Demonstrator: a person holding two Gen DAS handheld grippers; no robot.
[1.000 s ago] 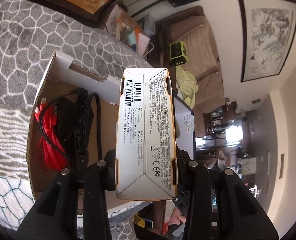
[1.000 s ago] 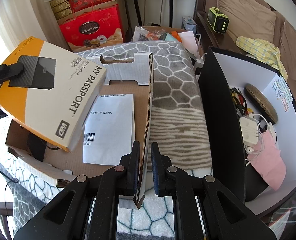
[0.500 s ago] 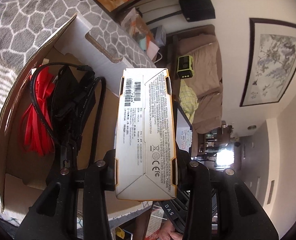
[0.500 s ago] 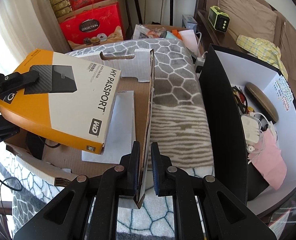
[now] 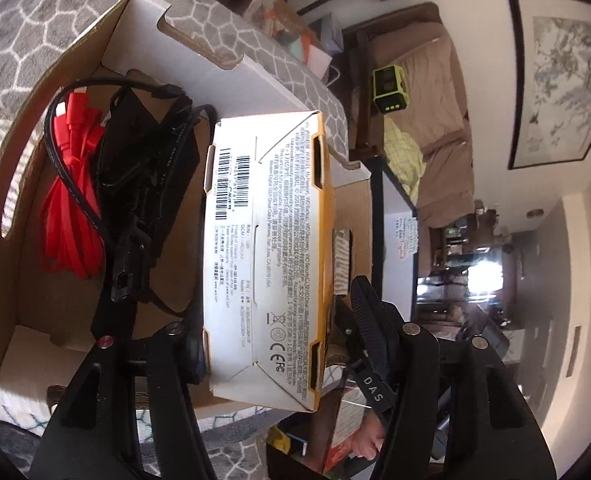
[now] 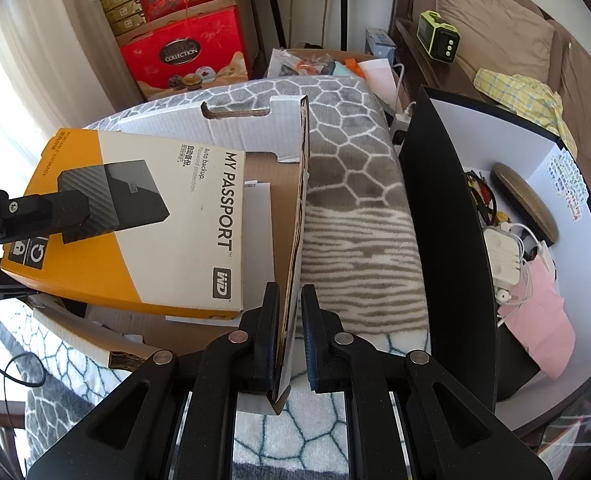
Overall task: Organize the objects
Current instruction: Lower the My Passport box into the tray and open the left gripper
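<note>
Hard-drive box [image 6: 147, 220] lies tilted in cardboard box [image 6: 299, 184], right of red cables [image 5: 71, 200]; left gripper [image 5: 279, 344] jaws just widened, box between, contact unclear. Right gripper [image 6: 285, 320] pinches cardboard wall; floor mostly hidden.

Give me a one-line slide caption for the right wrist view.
Right gripper pinches the cardboard box wall while the left gripper's finger lies across the hard-drive box inside.
</note>
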